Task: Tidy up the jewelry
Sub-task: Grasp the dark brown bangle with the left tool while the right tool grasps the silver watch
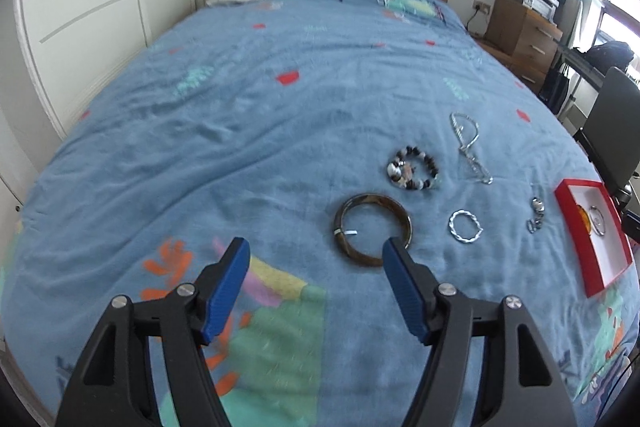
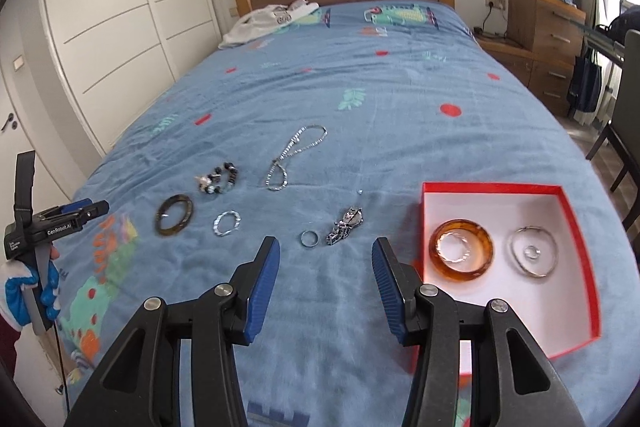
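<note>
Likely rigid, slick dark bangle [image 1: 373, 229] lying at 12 o'clock; both grippers' fingers [image 1: 228, 291] gaping empty; pinching its rim.

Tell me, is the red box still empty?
No, the red box already holds an orange bangle and a silver ring-shaped bracelet on its white bottom.

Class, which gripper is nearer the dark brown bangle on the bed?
Left. The left gripper has one fingertip right at the dark brown bangle; the right gripper sits farther away, nearer the red box.
</note>
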The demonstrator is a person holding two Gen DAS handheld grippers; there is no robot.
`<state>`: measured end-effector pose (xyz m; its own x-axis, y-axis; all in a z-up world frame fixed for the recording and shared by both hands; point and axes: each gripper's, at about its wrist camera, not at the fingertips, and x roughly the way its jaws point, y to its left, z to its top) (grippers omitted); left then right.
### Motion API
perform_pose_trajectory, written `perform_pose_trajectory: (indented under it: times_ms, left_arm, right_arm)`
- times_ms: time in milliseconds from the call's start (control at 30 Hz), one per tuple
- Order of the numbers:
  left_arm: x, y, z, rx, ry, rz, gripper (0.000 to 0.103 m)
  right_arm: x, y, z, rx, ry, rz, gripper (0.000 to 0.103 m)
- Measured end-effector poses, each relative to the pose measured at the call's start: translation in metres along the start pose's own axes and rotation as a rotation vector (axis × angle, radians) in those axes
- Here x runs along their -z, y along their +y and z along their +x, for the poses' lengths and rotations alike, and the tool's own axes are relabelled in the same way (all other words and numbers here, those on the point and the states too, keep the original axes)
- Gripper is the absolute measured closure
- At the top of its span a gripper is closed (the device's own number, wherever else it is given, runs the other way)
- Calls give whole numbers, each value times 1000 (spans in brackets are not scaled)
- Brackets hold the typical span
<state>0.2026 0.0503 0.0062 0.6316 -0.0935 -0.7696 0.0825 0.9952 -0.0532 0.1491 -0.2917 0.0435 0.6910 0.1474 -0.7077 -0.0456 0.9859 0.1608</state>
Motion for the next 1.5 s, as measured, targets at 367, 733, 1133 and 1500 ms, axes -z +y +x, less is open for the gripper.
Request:
perform_pose_trajectory:
  times_ms: [367,733,1133,1500]
  left_arm:
    - [-9,-16,88,15,95,31,37]
    - [-8,-18,116,0,116,52,58]
    - [-9,-23,108,-3,88,41,94]
    - [-20,-30,79,-7,33,44,94]
  right_arm:
    - [-6,-8,85,26,72,71,55]
    - [-12,-17,139,71,139,119,56]
    - [-3,-23,157,80,189,170,91]
    - [-14,-8,132,0,130,128,94]
